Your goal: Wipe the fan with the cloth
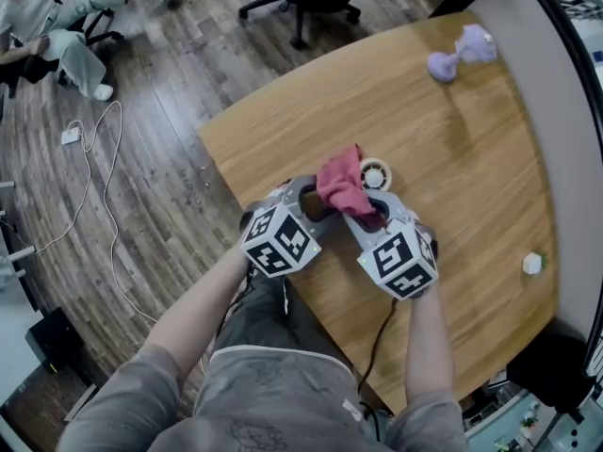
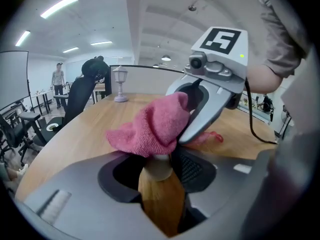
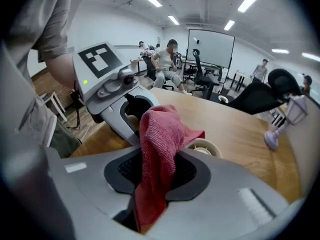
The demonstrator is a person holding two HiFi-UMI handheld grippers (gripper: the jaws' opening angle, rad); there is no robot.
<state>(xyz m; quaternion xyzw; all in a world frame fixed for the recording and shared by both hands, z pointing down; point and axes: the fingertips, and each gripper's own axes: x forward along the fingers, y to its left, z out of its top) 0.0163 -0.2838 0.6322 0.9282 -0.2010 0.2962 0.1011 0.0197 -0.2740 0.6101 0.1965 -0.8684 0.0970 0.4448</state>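
- Holding the pink cloth (image 3: 159, 134), the right claw (image 3: 156, 174) has its jaws pressed together on the fabric. One fold hangs down through the jaws and the rest bunches above their tips.
- The left claw (image 2: 158, 170) is closed part way on a pale round stem, which I judge to be the handle of the fan (image 1: 375, 174). The round white head of the fan lies on the table (image 1: 452, 139), just past the tips of the right claw and a little to their right.
- The stem looks smooth and narrow between the left claw's pads. A strong push from the cloth could turn it or pull it out, and then the fan would slide on the table.
- The cloth is draped over the tips of the left claw and hides the stem. The wiping may rub the claw itself and miss the fan's head.
- The two claws are very near, tip toward tip, so a wide stroke could knock one against the other.
- The loose corner beyond the right claw's tips could catch on the fan's grille and drag the fan along.
- The bunch is thick, so only its outer fold may reach the surface and the wiping would be weak.
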